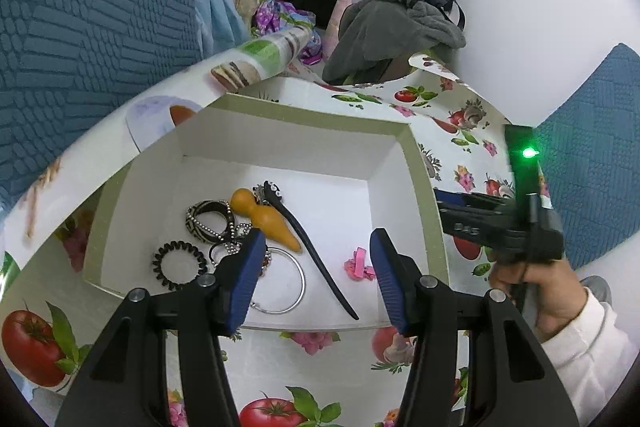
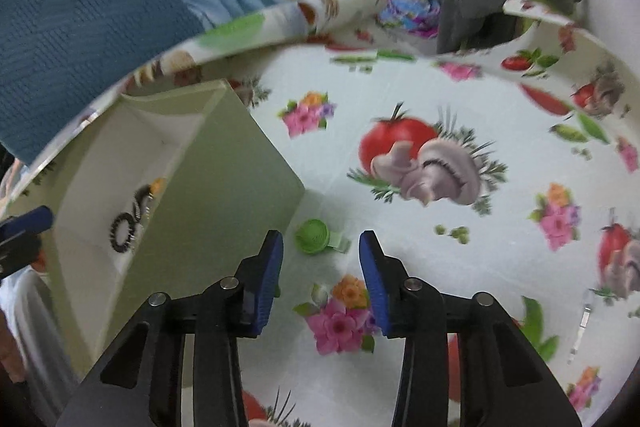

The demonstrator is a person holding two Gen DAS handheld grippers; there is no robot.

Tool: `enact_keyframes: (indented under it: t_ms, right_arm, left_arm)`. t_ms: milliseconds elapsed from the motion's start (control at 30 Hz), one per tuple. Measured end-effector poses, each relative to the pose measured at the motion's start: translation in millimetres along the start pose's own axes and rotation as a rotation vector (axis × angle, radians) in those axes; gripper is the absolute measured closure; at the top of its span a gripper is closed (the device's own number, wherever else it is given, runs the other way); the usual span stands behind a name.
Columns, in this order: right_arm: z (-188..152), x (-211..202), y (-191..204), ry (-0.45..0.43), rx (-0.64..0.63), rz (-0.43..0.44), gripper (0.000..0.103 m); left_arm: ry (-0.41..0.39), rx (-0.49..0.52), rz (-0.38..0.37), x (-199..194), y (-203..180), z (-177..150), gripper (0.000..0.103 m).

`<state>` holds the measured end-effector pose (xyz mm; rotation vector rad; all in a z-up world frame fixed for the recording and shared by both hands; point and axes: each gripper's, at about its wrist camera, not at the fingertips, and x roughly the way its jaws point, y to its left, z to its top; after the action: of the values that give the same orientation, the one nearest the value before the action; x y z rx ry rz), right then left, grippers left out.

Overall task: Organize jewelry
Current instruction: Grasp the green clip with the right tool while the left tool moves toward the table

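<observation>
A pale green box [image 1: 426,187] with a white inside sits on the printed tablecloth. In it lie a pink clip [image 1: 359,264], a black hair stick [image 1: 316,251], an orange wooden piece [image 1: 264,217], a silver bangle [image 1: 296,283], a patterned bangle [image 1: 208,219] and a black coil tie [image 1: 178,263]. My left gripper [image 1: 318,251] is open and empty above the box's near side. My right gripper [image 2: 320,247] is open just short of a green clip [image 2: 316,235] on the cloth beside the box [image 2: 224,195].
The tablecloth [image 2: 440,99] curls up at the far edge. A small silver clip [image 2: 580,331] lies at the right of the cloth. Blue chairs [image 1: 80,27] and piled clothes [image 1: 392,19] stand beyond the table. The right gripper and hand [image 1: 540,251] show right of the box.
</observation>
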<state>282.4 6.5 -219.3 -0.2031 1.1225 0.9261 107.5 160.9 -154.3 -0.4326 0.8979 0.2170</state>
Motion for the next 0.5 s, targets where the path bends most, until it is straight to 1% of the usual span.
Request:
enact_keyframes:
  t_ms: [167,300,333,400,433,500]
  right_arm:
    - [0,22,-2,0.028,-0.006,-0.003,0.067]
    - [0,26,3,0.028,-0.044,-0.014,0.067]
    - [0,27,5,0.029,-0.055,-0.019,0.068]
    - [1,29,8,0.029,-0.071,-0.031,0.075]
    - [1,30,10,0.027,-0.086,-0.05,0.075]
    - [-1,31,12,0.023,-0.094,-0.061,0.075]
  left_arm:
    - [0.002,0.006,0.008,2,-1,2,0.048]
    - [0.002,0.005,0.009,3,-1,3,0.048]
    - [0.001,0.005,0.011,3,-1,3,0.048]
    - [0.002,0.005,0.013,4,-1,3,0.048]
    - [0.004,0.004,0.015,4,-1,3,0.048]
    - [0.002,0.001,0.016,4,-2,2,0.048]
